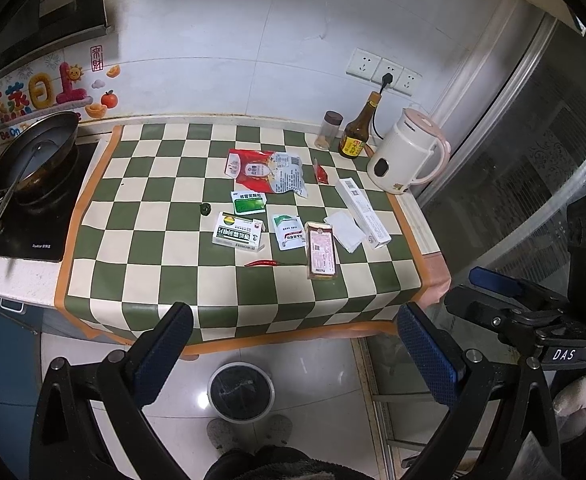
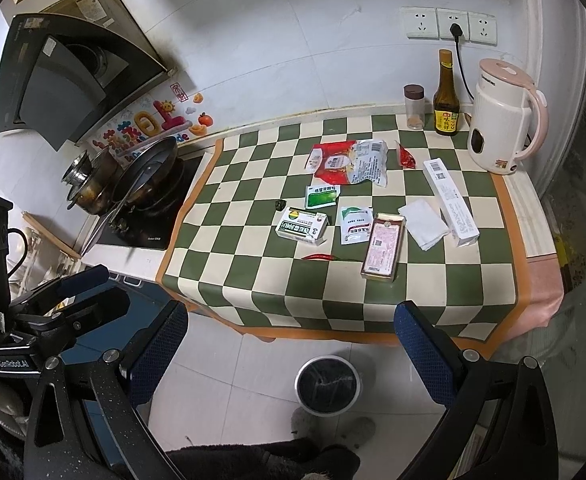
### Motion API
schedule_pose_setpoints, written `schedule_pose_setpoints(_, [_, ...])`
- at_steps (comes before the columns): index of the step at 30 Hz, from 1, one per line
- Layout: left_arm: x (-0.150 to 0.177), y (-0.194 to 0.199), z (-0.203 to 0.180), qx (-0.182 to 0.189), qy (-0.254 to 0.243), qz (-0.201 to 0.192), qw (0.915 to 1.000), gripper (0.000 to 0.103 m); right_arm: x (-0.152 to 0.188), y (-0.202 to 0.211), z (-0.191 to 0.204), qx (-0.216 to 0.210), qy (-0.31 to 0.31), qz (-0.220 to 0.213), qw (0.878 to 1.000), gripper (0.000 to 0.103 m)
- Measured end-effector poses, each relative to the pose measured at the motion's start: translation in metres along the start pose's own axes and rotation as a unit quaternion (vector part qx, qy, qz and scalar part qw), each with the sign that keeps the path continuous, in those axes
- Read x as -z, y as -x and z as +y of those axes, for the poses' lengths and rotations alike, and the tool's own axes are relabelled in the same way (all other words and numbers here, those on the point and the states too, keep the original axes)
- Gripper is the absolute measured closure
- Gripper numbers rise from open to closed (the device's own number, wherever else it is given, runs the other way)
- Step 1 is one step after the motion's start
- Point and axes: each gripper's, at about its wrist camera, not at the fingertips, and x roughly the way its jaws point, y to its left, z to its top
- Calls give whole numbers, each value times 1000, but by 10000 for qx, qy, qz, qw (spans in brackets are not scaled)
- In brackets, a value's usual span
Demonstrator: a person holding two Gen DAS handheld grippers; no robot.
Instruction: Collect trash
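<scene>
Trash lies on a green-and-cream checked mat (image 1: pixel 149 240) (image 2: pixel 253 280): a red and clear snack bag (image 1: pixel 267 170) (image 2: pixel 349 162), green medicine boxes (image 1: pixel 237 234) (image 2: pixel 301 226), a white sachet (image 1: pixel 289 231) (image 2: pixel 355 224), a pink flat pack (image 1: pixel 322 254) (image 2: pixel 383 248), a white napkin (image 1: pixel 345 230) (image 2: pixel 425 224), a long white box (image 1: pixel 363 212) (image 2: pixel 451 202) and a red chili (image 1: pixel 261 263) (image 2: pixel 319 257). A round bin (image 1: pixel 240 392) (image 2: pixel 328 386) stands on the floor below. My left gripper (image 1: pixel 293 356) and right gripper (image 2: pixel 291 356) are open, empty, in front of the counter.
A kettle (image 1: pixel 407 156) (image 2: pixel 501 124), sauce bottle (image 1: pixel 359 128) (image 2: pixel 446 98) and spice jar (image 1: pixel 329 130) (image 2: pixel 414 107) stand at the back right. A pan (image 1: pixel 33 156) (image 2: pixel 149 172) sits on the cooktop at left. A glass door is at right.
</scene>
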Motion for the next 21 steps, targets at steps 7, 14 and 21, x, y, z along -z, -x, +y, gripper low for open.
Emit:
schedule_pose_setpoints(7, [-1, -2, -3, 9, 3, 7, 10000, 0, 1, -3, 4, -9, 2, 8, 10000, 0])
schedule_pose_setpoints(14, [-1, -3, -4, 26, 15, 31, 10000, 0, 0, -5, 8, -24, -39, 14, 10000, 0])
schedule_pose_setpoints(21, [-8, -20, -7, -1232, -325, -226, 9916, 0, -2, -9, 1, 462, -563, -395, 9966, 0])
